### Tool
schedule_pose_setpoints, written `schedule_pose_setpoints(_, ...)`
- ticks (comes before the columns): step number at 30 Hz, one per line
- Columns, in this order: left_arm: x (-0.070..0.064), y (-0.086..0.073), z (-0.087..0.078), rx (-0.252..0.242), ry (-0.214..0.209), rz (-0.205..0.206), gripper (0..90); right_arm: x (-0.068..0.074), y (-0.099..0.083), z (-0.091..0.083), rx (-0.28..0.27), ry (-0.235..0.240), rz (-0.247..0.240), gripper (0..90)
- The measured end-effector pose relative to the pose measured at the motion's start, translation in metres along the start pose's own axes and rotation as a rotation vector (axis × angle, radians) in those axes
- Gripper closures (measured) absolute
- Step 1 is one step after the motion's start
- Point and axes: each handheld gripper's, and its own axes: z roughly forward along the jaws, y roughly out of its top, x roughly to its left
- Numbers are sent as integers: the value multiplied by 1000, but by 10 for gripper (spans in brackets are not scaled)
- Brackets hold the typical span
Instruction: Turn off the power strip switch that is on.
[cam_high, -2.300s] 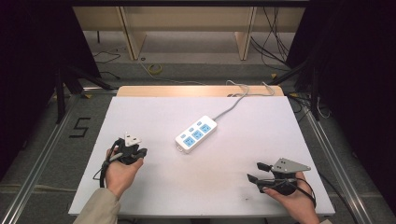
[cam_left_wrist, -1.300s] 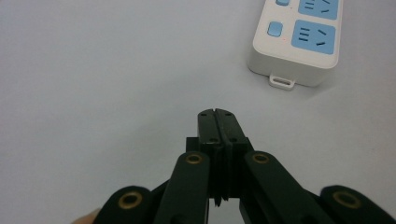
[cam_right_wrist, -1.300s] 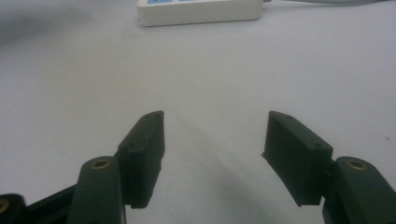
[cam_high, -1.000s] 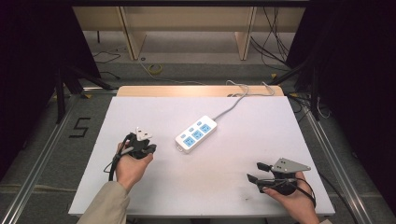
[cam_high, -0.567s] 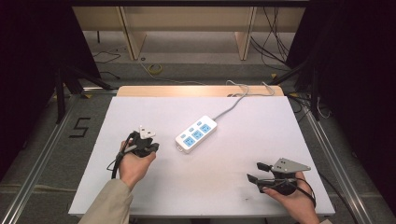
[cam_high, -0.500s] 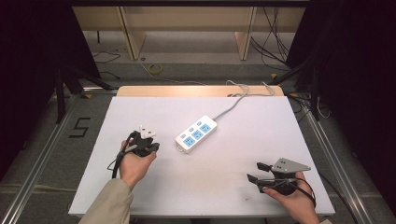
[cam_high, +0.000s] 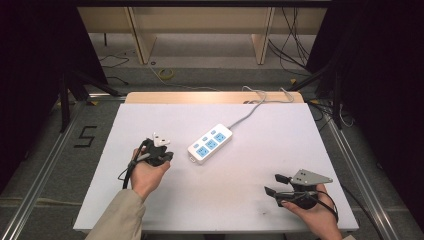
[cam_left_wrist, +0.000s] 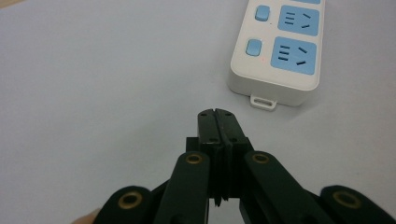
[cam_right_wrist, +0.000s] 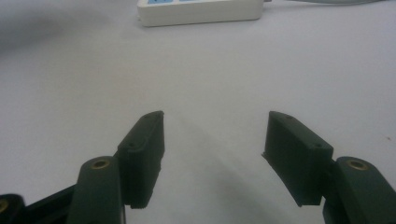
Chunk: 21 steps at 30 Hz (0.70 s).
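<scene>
**Left gripper nears the power strip; nothing pressed yet**

The white power strip (cam_high: 210, 144) lies near the middle of the white desk (cam_high: 260, 200), angled, its grey cord (cam_high: 248, 113) running off toward the far edge. It carries 3 blue sockets, each with a small blue button beside it. The left gripper (cam_left_wrist: 218, 115) points at the strip's near end with its jaws pressed together on nothing, close to it but not touching. By my reading, the work is at the approach stage: no button has been reached, and the contact itself is left to do. The right gripper (cam_right_wrist: 212, 135) rests low at the near right of the desk, jaws spread wide and empty, well apart from the strip.

No brand or lettering is readable on the strip. On the floor left of the desk a black "5" (cam_high: 85, 136) is marked.
</scene>
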Motion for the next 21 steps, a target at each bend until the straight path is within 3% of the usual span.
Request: schedule_pose_setpoints(21,-5,9,8,11,-16,10,896,0,0,0,0,1,0,386)
